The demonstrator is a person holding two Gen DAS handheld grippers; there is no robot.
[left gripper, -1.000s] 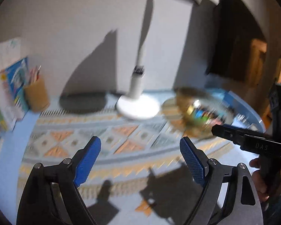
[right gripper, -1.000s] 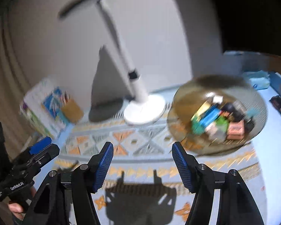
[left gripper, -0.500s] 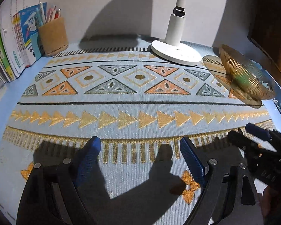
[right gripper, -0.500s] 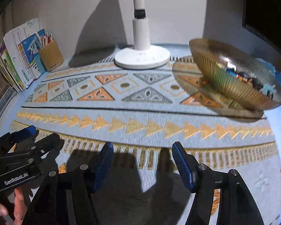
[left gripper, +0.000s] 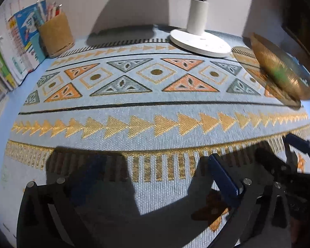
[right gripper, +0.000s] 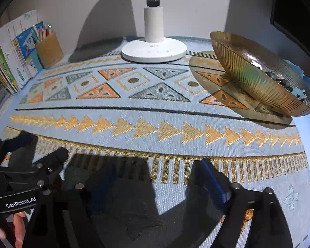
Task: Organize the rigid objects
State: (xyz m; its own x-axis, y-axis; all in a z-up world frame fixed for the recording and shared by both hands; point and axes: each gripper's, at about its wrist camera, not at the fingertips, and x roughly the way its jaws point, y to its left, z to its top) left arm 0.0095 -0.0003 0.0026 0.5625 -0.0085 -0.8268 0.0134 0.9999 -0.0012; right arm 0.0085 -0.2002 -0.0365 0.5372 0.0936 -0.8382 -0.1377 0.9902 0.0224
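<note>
Stood at far left: books (left gripper: 8, 47) and a brown pencil cup (left gripper: 56, 33) against the wall. Hovered low over the near edge of the patterned cloth (left gripper: 155, 107) on the worktop: left claw (left gripper: 150, 177), jaws opening, nothing between them. Just right of it, right claw (right gripper: 153, 179), likewise opening and empty. Stood at the back, a white lamp base (right gripper: 154, 50). Lay far right, well apart from both claws: amber ribbed bowl (right gripper: 258, 76) with small rigid pieces (right gripper: 279, 80) inside, mostly hidden by the rim. Judged as the opening step, nothing picked yet. Called for next, probably: a reach rightward and up over the bowl's rim to take one piece.
</note>
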